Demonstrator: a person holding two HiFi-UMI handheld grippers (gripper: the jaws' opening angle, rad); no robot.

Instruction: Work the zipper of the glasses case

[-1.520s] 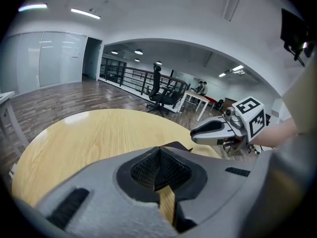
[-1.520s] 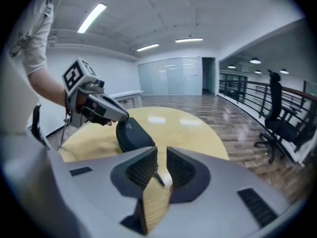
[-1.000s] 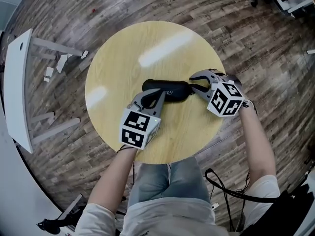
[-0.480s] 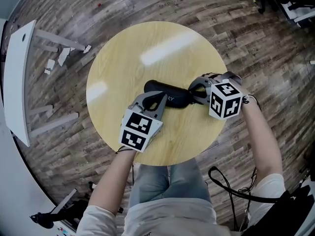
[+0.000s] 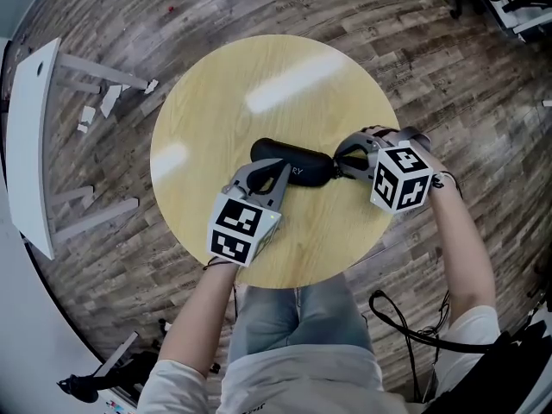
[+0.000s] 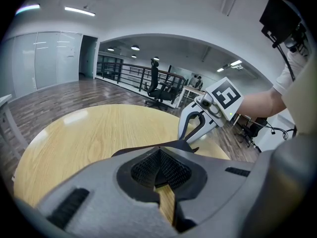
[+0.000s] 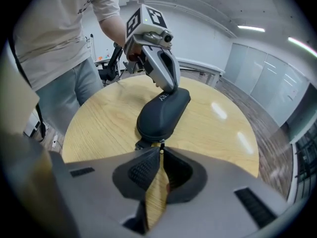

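Case (image 5: 293, 164): black, lying flat.
Counter (image 5: 259, 84): round, pale wood, reaching about evenly all round the case.
Left tongs (image 6: 159, 150): pressed together, tips bearing down on the case's near side.
Right tongs (image 7: 161, 150): pinching the pull (image 7: 161, 145) at the case's right end.
Risk: the small pull probably slips free if tugged off the zipper's line. The case may skid if the left press weakens.

Room was a big open office. Gray-brown plank floor (image 5: 103, 7) ran all around the round light-wood desk (image 5: 259, 76), with a white panel (image 5: 26, 136) off at 9 o'clock. Glass partitions (image 6: 44, 58), a black railing (image 6: 124, 73) and strip lights (image 6: 79, 11) overhead.
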